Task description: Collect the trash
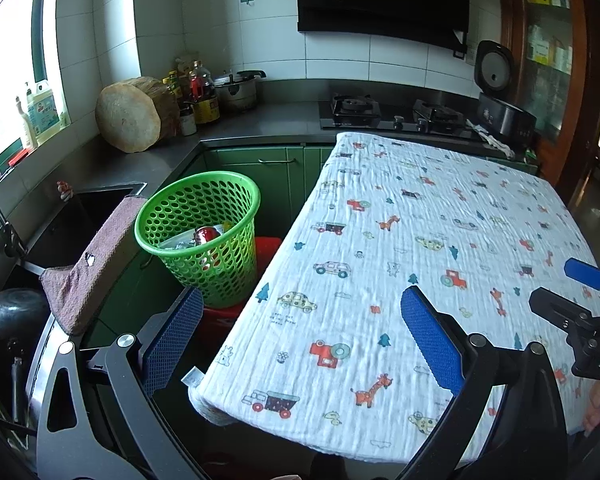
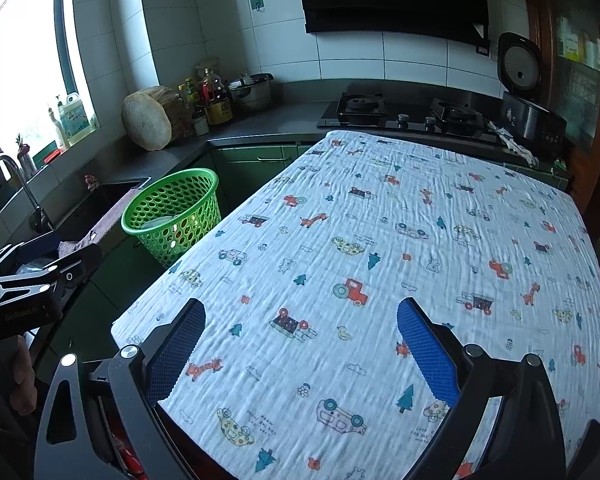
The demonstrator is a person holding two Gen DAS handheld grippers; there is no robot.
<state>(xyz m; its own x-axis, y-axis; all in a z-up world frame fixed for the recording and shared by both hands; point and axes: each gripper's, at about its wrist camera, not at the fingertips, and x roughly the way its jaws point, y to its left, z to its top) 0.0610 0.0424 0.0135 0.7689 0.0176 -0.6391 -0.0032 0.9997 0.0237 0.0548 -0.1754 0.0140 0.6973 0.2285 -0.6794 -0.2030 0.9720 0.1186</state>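
We found the trash already in the green perforated basket (image 1: 204, 236), which stood upright, mouth up, on a red stool (image 1: 266, 246) between the sink counter and the cloth-covered table (image 1: 440, 240). A red can (image 1: 207, 234) lay tilted among pale wrappers (image 1: 178, 242) inside; which way its long axis pointed we could not tell, since the basket wall hid its lower part. From the right wrist view the basket (image 2: 174, 216) showed only a pale shape within, its base cut off by the table edge. The left gripper (image 1: 300, 344) hung with jaws wide and nothing between them, straddling the table's near left corner. The right gripper (image 2: 300, 352) was likewise spread wide and unloaded above the printed cloth (image 2: 380, 260). A pinkish rag (image 1: 96, 264) draped the sink edge (image 1: 138, 188).
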